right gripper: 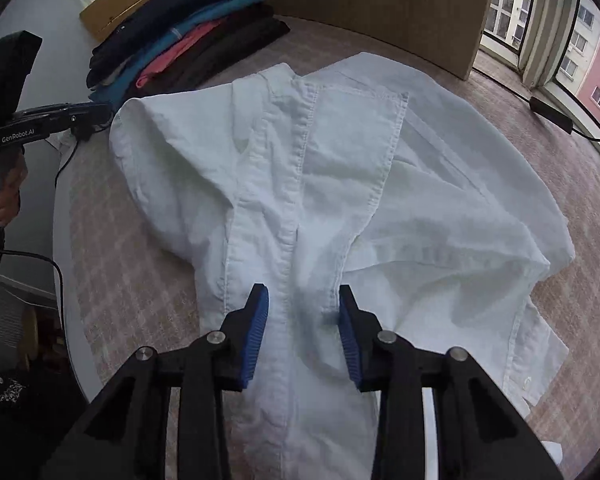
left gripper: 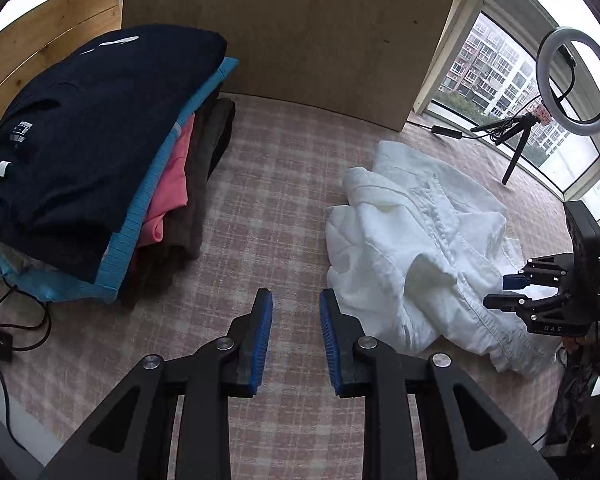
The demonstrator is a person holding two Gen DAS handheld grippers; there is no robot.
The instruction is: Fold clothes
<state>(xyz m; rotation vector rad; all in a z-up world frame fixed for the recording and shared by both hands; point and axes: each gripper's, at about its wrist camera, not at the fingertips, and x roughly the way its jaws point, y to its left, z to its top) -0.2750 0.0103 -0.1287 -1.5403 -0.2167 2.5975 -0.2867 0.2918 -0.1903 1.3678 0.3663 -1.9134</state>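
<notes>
A crumpled white button shirt [left gripper: 428, 248] lies on the plaid-covered table [left gripper: 268, 184], right of my left gripper [left gripper: 296, 300], which is open and empty over bare cloth. In the right wrist view the white shirt [right gripper: 320, 184] fills the middle. My right gripper [right gripper: 303, 296] is open, its jaws standing either side of the shirt's front placket, just above the fabric. The right gripper also shows in the left wrist view [left gripper: 516, 280] at the shirt's right edge. The left gripper shows in the right wrist view [right gripper: 60, 116] at the far left.
A stack of folded clothes [left gripper: 92, 152], navy on top, then blue, pink and dark ones, sits at the table's left; it also shows in the right wrist view [right gripper: 180, 32]. A brown board [left gripper: 292, 32] stands behind. A ring light on a tripod [left gripper: 572, 76] stands at the back right. Cables [left gripper: 16, 320] lie at left.
</notes>
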